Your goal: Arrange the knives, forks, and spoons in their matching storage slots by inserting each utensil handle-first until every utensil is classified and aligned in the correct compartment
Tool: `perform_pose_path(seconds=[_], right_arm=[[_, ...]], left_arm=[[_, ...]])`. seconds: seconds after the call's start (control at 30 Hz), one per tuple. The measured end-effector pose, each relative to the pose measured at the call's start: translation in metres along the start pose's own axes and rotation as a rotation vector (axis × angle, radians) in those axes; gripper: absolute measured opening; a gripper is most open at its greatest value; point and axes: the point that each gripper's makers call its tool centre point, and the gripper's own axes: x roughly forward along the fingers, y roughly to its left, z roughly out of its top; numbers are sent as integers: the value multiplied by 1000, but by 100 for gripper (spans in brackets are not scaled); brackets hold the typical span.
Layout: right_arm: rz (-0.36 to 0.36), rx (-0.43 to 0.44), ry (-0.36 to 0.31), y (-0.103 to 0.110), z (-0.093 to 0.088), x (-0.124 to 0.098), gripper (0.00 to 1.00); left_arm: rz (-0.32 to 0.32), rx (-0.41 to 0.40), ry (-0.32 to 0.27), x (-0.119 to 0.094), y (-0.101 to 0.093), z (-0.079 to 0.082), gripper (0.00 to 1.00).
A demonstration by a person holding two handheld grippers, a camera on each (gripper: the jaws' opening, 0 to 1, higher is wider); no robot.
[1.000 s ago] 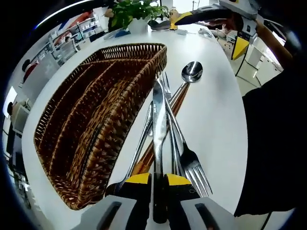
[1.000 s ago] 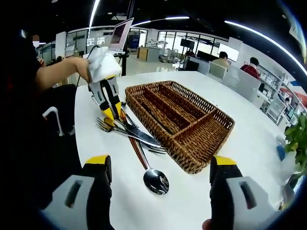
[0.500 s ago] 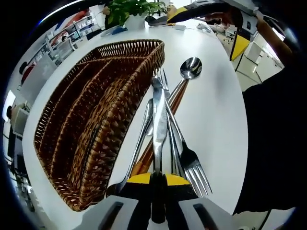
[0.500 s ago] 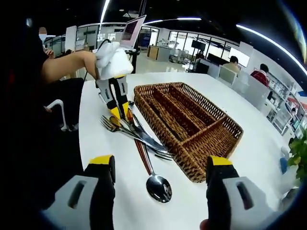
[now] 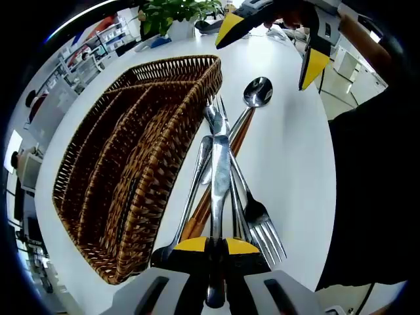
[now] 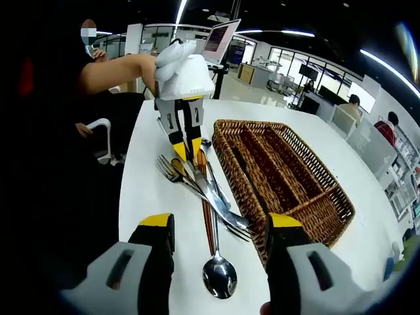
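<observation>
Since a second ago the left gripper (image 5: 217, 247) has closed its yellow-tipped fingers (image 5: 191, 245) onto the knife (image 5: 220, 176), and the right gripper (image 6: 219, 228) has come closer to the cutlery pile. A round white worktop (image 5: 289, 138) carries a brown wicker tray (image 5: 125, 164) divided into long compartments, all without cutlery. Just beside the tray's long side lies a loose pile of cutlery: the knife, gripped at its handle end with its blade pointing away; forks (image 5: 259, 223) touching it; and a wooden-handled spoon (image 5: 257, 92) with its bowl at the far end. The right gripper hangs above the worktop, fingers wide apart and holding nothing, the spoon bowl (image 6: 219, 277) between them.
</observation>
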Motion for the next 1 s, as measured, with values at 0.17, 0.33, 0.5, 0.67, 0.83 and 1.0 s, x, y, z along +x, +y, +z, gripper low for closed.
perform_pose_path(seconds=[0.17, 0.33, 0.5, 0.67, 0.83, 1.0], right_arm=[[48, -35, -3, 2, 4, 10, 47], [122, -61, -14, 7, 10, 24, 43], [188, -64, -36, 10, 18, 39, 38], [245, -76, -36, 13, 22, 57, 30], [298, -94, -27, 20, 23, 69, 26], [340, -108, -9, 23, 19, 80, 22]], left_arm=[[17, 11, 2, -4, 2, 3, 7], [26, 43, 4, -11, 1, 8, 7], [35, 65, 10, -13, 3, 10, 6], [36, 82, 16, -14, 3, 13, 6], [31, 91, 20, -15, 2, 14, 6], [33, 99, 28, -17, 3, 16, 6]])
